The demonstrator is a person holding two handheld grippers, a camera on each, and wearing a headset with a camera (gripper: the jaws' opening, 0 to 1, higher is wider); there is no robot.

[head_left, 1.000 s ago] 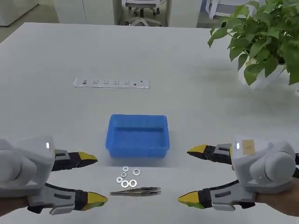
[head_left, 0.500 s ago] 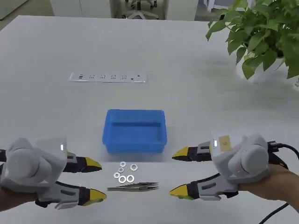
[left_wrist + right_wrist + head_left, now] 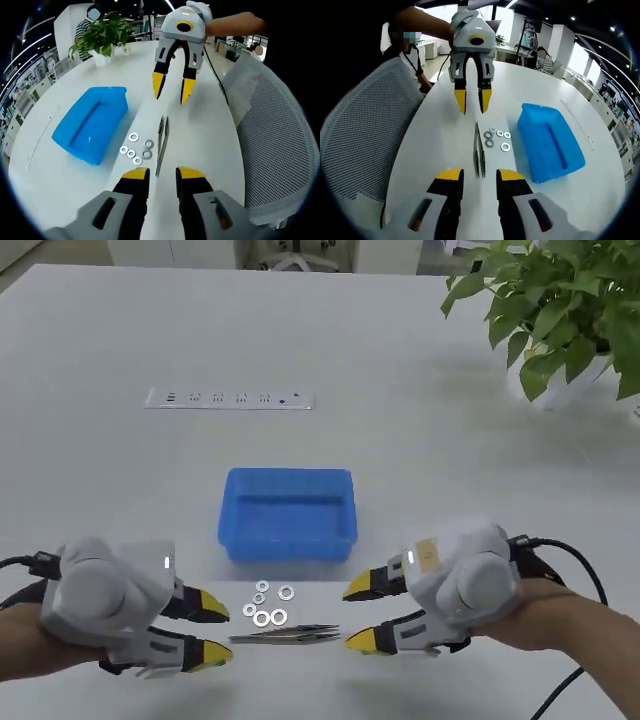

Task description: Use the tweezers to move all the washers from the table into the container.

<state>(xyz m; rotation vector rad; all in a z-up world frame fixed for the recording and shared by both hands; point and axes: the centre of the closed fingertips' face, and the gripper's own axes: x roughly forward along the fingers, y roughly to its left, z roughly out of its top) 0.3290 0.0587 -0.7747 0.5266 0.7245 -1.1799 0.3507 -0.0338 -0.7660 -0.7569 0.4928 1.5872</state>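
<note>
Near edge of the white table point(image 3: 420, 440): tweezers point(image 3: 287, 636) lie flat, long axis left-right, split end toward the right. Washers point(image 3: 266, 606) sit just beyond, before the blue container point(image 3: 288, 515). Left gripper point(image 3: 217, 629) and right gripper point(image 3: 356, 616) flank the tweezers, jaws parted, empty.

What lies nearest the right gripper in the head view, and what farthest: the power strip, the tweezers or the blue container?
1. Tweezers, right by the tips of the right gripper.
2. Blue container, farther back, in the middle.
3. Power strip, far back, to the left.
</note>
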